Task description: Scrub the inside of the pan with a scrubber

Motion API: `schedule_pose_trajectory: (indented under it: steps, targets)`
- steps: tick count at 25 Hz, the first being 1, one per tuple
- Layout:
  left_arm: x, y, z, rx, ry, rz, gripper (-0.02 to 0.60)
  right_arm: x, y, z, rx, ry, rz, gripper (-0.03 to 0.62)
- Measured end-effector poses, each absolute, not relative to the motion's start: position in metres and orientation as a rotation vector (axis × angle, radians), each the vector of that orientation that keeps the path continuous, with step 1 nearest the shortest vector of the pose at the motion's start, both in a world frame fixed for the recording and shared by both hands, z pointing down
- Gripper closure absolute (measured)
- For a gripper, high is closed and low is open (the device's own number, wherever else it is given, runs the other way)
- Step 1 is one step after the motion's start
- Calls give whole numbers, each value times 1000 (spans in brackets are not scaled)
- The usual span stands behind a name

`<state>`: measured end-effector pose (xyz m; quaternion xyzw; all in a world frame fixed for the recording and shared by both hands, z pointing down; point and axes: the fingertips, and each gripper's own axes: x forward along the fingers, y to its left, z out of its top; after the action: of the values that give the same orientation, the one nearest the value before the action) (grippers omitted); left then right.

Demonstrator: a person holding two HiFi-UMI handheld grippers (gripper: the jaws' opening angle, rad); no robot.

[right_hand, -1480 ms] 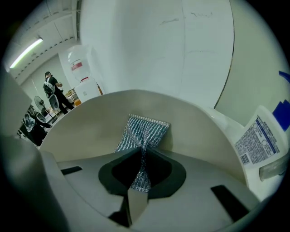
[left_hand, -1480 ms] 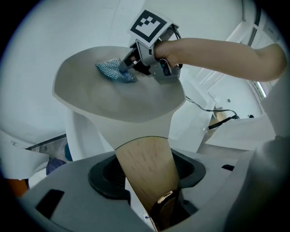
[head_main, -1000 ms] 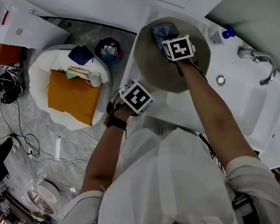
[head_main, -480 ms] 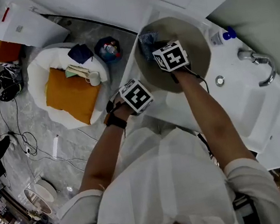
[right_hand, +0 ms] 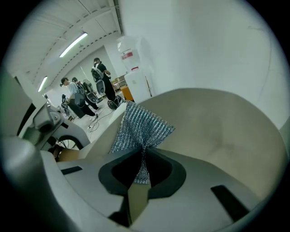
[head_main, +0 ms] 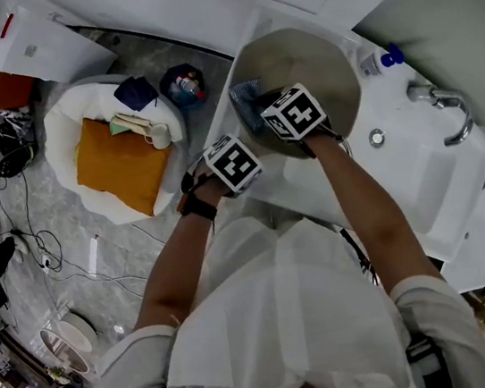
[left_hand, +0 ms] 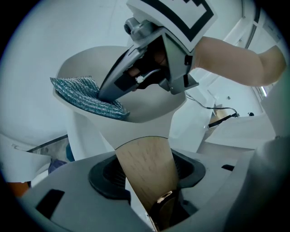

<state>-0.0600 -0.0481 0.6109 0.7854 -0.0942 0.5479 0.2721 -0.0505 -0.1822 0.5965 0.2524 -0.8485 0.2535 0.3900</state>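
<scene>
White desk [head_main: 421, 180] with a tap [head_main: 448, 104] runs along the wall, and the pan [head_main: 319, 73] sits tilted at its left end, above a cluttered floor.

The scrubber [right_hand: 141, 129] is a soft, light mesh cloth. It bunches where it is pinched and fans out beyond, so I'd judge a gathered fold the best hold. The pan looks stiff and fairly weighty, with a smooth pale inside that could slide about. Its wooden handle [left_hand: 142, 156] is the sure place to steady it.

The left gripper [left_hand: 149, 179] points steeply down with its fingers clamped on that handle, the forearm tucked close to the body. The right arm reaches out over the pan. The right gripper [right_hand: 141, 170] slants down with its fingers clenched on the scrubber, which lies against the pan's inner wall by the left rim.
</scene>
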Motion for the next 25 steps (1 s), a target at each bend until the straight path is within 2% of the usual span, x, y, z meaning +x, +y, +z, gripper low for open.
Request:
schedule_pose_trajectory:
  steps: [14, 25]
  targets:
    - [-60, -48, 610, 2115, -255, 1475, 318, -26, -126, 595, 359, -2037, 596, 565]
    - [-60, -49, 611, 2115, -253, 1482, 318, -42, -172, 609, 601, -2098, 590, 565]
